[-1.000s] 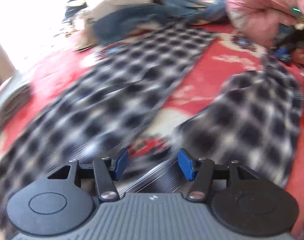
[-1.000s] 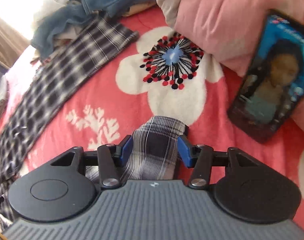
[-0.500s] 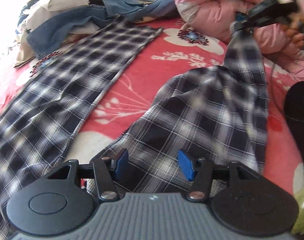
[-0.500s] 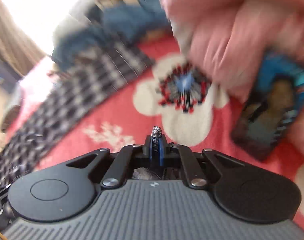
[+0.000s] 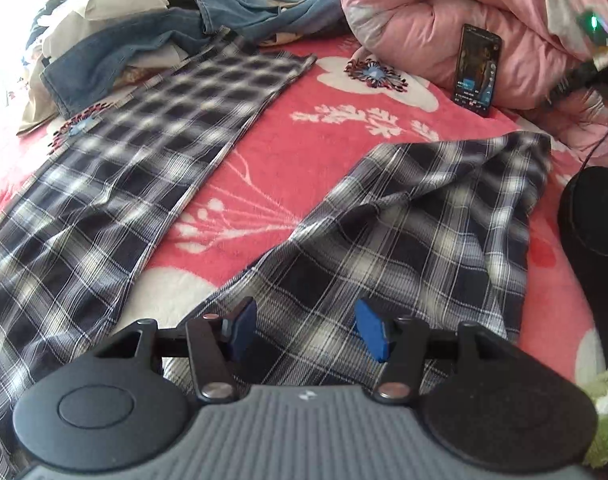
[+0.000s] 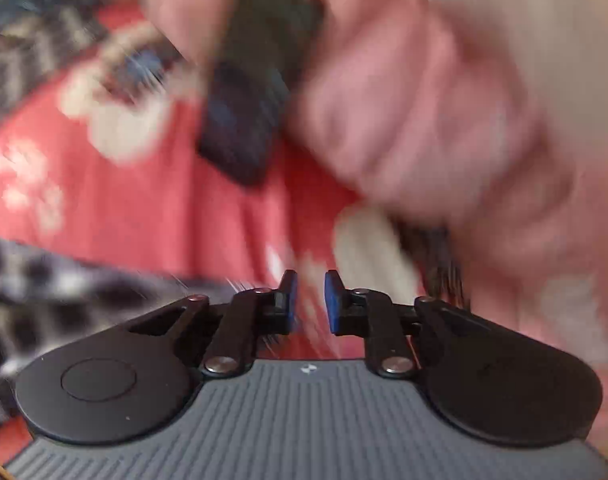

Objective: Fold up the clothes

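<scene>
The dark blue-and-white plaid cotton trousers lie spread on the red floral blanket, legs splayed toward its far edge. The left gripper hovers over the near leg, jaws apart, clamping nothing. The right gripper has just been opening; nothing sits between its pads.

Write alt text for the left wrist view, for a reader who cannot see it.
The open left tool hovers over plaid trousers spread in a V on a red floral blanket, nothing between its blue pads. Beyond lie a heap of jeans and other clothes, a rolled pink duvet and a phone propped against it.
</scene>
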A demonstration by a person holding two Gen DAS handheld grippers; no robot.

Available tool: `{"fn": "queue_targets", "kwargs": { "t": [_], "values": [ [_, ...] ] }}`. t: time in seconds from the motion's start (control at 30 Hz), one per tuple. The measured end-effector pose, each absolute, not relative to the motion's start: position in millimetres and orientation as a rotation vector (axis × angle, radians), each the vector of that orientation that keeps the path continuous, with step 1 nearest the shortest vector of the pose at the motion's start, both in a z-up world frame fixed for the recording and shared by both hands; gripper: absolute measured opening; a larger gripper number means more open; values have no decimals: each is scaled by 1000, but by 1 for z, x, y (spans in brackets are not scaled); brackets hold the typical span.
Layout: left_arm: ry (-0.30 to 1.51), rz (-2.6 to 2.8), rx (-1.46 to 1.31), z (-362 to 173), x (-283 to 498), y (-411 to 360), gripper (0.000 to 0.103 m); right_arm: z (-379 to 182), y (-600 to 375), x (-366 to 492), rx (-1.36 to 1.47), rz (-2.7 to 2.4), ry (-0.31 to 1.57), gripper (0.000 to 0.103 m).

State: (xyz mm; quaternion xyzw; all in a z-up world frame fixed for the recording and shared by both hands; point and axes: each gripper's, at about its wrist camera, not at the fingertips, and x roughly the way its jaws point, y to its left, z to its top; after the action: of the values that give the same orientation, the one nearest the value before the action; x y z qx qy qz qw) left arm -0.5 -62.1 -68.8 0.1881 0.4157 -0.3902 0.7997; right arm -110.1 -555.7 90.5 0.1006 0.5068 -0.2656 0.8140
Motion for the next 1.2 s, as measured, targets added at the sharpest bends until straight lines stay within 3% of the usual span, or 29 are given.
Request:
{"fn": "queue_targets", "kwargs": {
  "t": [0.13,0.3,0.43,0.47,0.5,0.53,0.73,0.8,0.97,1.07,1.2],
  "values": [
    [875,-839,419,-70,-3,-63,57,103,-507,-56,223,-153,994,47],
    [864,-855,428,-73,-15,-58,57,64,-436,25,161,149,1075,52],
    [853,-871,454,-80,-25,-56,57,26,-420,54,304,216,1208,52],
    [856,-873,450,-83,-26,-55,57,27,-415,52,291,215,1213,50],
    [863,-873,442,-85,-26,-53,57,28,-410,50,279,214,1219,32],
    [871,-873,434,-88,-26,-52,56,33,-406,46,268,215,1217,6],
    [911,-834,383,-91,-21,-35,56,102,-384,-3,243,440,987,4],
    [926,-814,362,-88,-18,-28,56,106,-369,-19,191,531,1028,5],
    [937,-770,313,-80,-12,-14,56,62,-336,-44,42,558,1293,11],
    [935,-742,325,-81,-9,-16,56,48,-330,-50,32,534,1382,27],
    [934,-726,344,-86,-8,-21,56,69,-347,-49,108,567,1347,44]
  ]
}}
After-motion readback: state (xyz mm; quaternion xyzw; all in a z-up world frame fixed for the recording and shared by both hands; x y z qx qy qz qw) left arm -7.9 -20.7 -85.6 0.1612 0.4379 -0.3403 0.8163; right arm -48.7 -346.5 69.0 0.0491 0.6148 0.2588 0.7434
